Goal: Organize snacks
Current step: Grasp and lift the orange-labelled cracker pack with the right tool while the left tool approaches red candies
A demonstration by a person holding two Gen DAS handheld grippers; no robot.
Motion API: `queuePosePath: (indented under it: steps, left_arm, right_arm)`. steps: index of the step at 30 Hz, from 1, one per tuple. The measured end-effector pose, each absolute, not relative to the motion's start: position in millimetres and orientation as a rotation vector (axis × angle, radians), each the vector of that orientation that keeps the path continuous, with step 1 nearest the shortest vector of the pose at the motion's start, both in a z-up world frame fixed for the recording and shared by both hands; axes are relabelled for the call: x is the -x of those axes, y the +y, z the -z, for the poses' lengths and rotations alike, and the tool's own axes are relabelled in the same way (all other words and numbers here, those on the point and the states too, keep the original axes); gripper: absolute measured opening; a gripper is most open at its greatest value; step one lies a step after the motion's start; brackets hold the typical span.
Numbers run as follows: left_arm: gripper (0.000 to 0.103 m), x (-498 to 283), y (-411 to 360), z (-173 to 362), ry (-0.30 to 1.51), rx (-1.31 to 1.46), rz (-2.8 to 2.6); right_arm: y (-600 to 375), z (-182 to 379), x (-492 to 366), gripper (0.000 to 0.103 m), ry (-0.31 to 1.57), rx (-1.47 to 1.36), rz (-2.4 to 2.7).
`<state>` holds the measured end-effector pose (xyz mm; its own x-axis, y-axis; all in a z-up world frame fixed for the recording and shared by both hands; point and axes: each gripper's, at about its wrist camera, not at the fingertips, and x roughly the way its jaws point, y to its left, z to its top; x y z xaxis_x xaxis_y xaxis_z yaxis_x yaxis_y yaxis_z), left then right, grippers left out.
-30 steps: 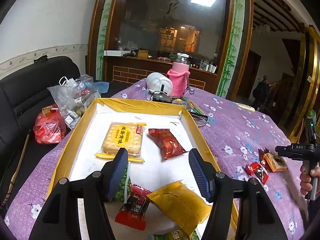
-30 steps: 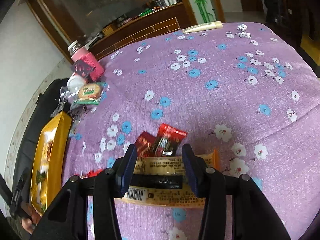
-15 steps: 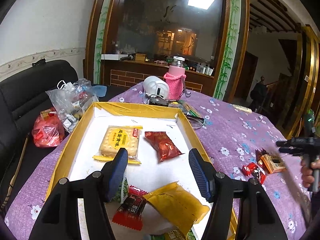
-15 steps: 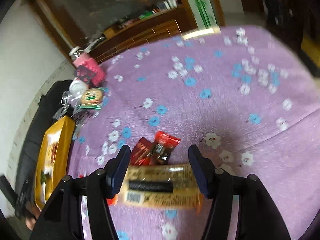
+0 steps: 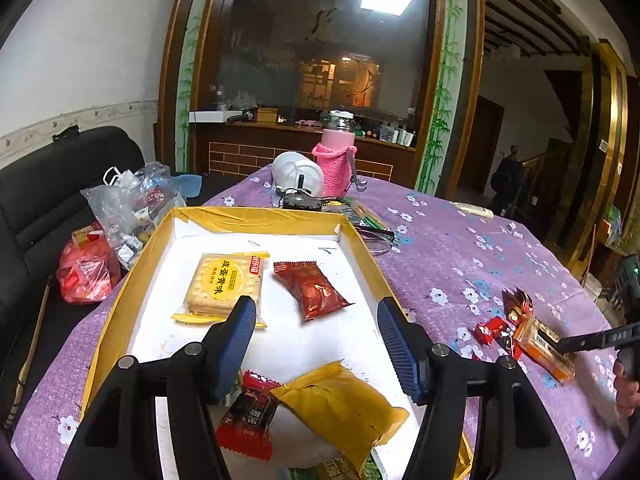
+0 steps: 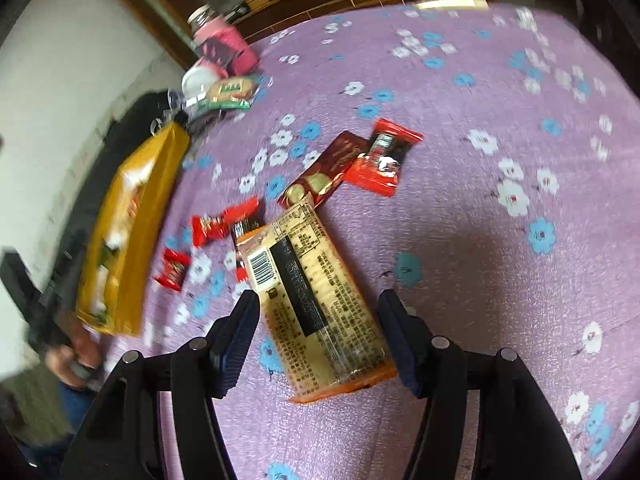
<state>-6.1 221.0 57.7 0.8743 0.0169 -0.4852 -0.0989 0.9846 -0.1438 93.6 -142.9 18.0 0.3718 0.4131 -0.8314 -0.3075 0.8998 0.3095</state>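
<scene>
My left gripper (image 5: pixel 316 328) is open and empty above the yellow-rimmed white tray (image 5: pixel 256 220). The tray holds a cracker pack (image 5: pixel 224 284), a dark red wrapper (image 5: pixel 310 290), a yellow packet (image 5: pixel 340 404) and a red-black candy (image 5: pixel 248 416). My right gripper (image 6: pixel 318 328) is open, with its jaws on either side of an orange cracker pack (image 6: pixel 316 292) lying on the purple cloth. Beyond the pack lie a maroon wrapper (image 6: pixel 328 170), a red-black candy (image 6: pixel 384 156) and small red candies (image 6: pixel 220 224). The pack (image 5: pixel 546 346) and the right gripper (image 5: pixel 592 340) also show in the left wrist view.
A pink-sleeved bottle (image 5: pixel 336 160), a white round object (image 5: pixel 296 172) and glasses (image 5: pixel 376 236) stand beyond the tray. Plastic bags (image 5: pixel 128 204) and a red bag (image 5: pixel 86 270) lie on the black sofa at left. The tray (image 6: pixel 128 232) is left of the loose snacks.
My right gripper has opened wider and turned, so the orange cracker pack now lies lengthwise between the jaws instead of crosswise. My left gripper has pulled back slightly over the tray.
</scene>
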Motion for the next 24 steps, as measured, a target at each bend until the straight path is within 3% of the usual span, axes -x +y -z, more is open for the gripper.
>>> queuePosePath:
  steps: [6,9,12,14,24]
  left_arm:
    - [0.067,7.7,217.6,-60.3,0.510,0.168,-0.014]
    - [0.067,9.5,205.9,-68.2,0.528,0.160,0.031]
    - [0.067,10.1,184.6,-80.2,0.564,0.152,0.129]
    - [0.071,5.9,163.3,-88.2,0.609,0.137,0.189]
    - [0.068,-58.4,50.9,-71.9,0.940,0.203,0.385]
  right_arm:
    - [-85.6,-8.0,-74.1,0.067,1.028,0.297,-0.416]
    - [-84.4,-8.9,-62.9,0.069,0.962,0.350,-0.407]
    - [-100.2,-9.0,-69.6,0.059,0.957,0.266,-0.385]
    - [-112.0,-10.6,-75.1,0.057,0.960,0.214,-0.357]
    - [-184.4,-27.1,-95.0,0.054,0.935,-0.208,-0.304]
